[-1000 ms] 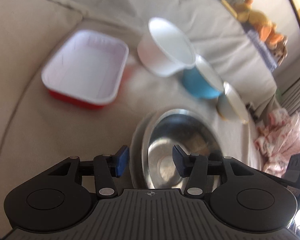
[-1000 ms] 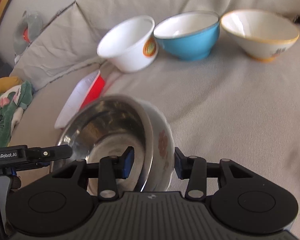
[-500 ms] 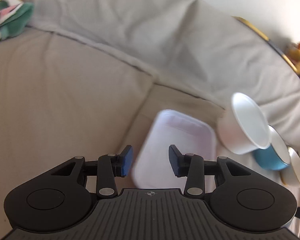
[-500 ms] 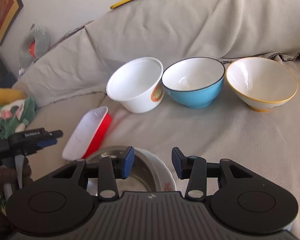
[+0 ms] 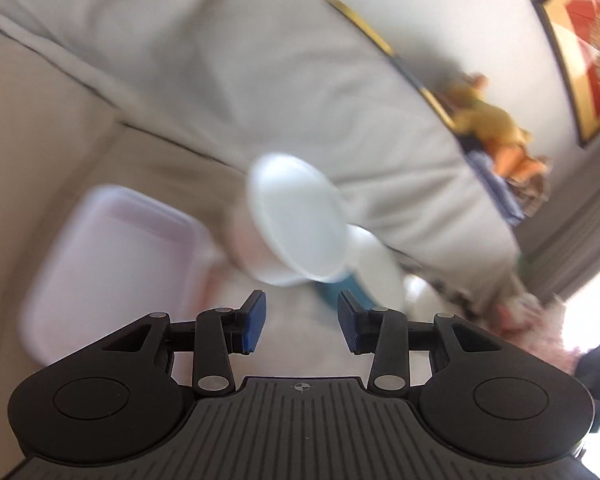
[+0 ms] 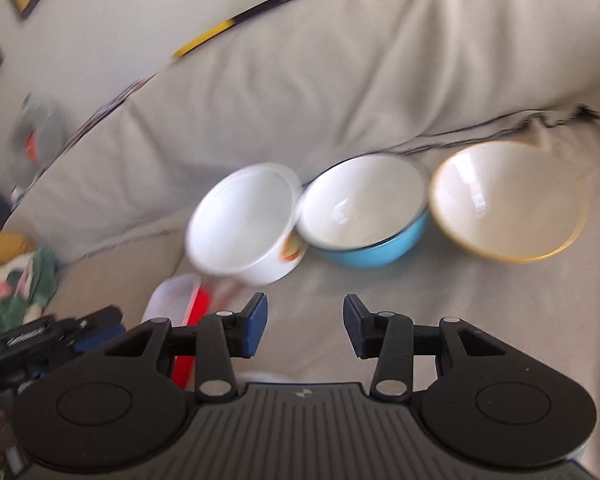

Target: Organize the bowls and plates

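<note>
Three bowls stand in a row on the beige sofa seat in the right wrist view: a white paper bowl (image 6: pixel 244 220), a blue bowl (image 6: pixel 364 216) and a cream bowl with a yellow rim (image 6: pixel 508 204). A red tray with a white inside (image 6: pixel 180 312) lies in front of the paper bowl. My right gripper (image 6: pixel 304 328) is open and empty, short of the bowls. My left gripper (image 5: pixel 300 328) is open and empty; its blurred view shows the tray (image 5: pixel 112 272), the paper bowl (image 5: pixel 296 224) and the blue bowl (image 5: pixel 352 288).
The sofa back cushion (image 6: pixel 340 80) rises right behind the bowls. Coloured cloth (image 6: pixel 16 284) lies at the left end of the seat. Plush toys (image 5: pixel 496 128) sit on the sofa back, and a framed picture (image 5: pixel 588 40) hangs on the wall.
Both grippers have pulled back and up from the steel bowl nested in the flowered bowl, which has left both views. The left view has swung right towards the bowls. Both stay open.
</note>
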